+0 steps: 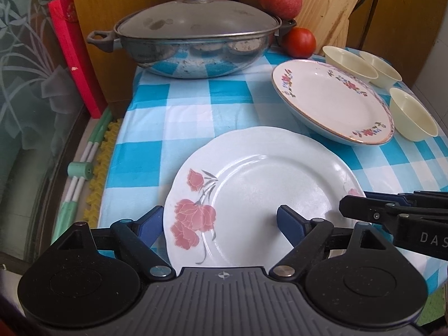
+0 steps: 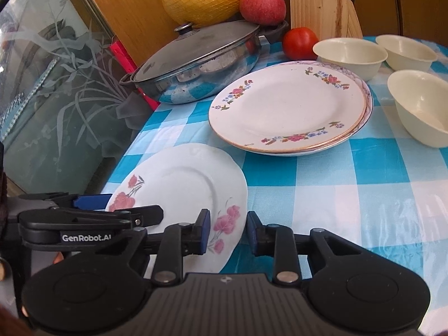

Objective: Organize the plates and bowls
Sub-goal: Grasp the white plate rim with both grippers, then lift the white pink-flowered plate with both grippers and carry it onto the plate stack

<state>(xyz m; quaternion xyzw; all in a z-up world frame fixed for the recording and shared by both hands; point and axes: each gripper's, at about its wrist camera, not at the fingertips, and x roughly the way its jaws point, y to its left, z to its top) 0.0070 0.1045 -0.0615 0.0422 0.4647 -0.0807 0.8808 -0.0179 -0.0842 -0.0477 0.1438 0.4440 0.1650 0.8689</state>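
Both tongs level and released, left tongs [image 1: 219,221] and right tongs [image 2: 228,231] straddling rose plate [image 1: 268,190] edges

White plate [image 1: 268,196] with pink flowers; cream plate [image 2: 285,106], gold-rimmed, with a red-blue floral border; three cream bowls [image 2: 350,53]; blue-and-white checked cloth [image 1: 190,112]; red tomato [image 1: 299,42].

Glossy glazed plate [image 1: 260,193]; shiny metal pan [image 1: 193,47]; wooden block [image 1: 327,8].

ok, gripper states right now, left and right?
Left gripper: jaws open, straddling the near-left rim of the rose plate, not clamped.
Right gripper: jaws open around the same plate's right rim, not clamped.
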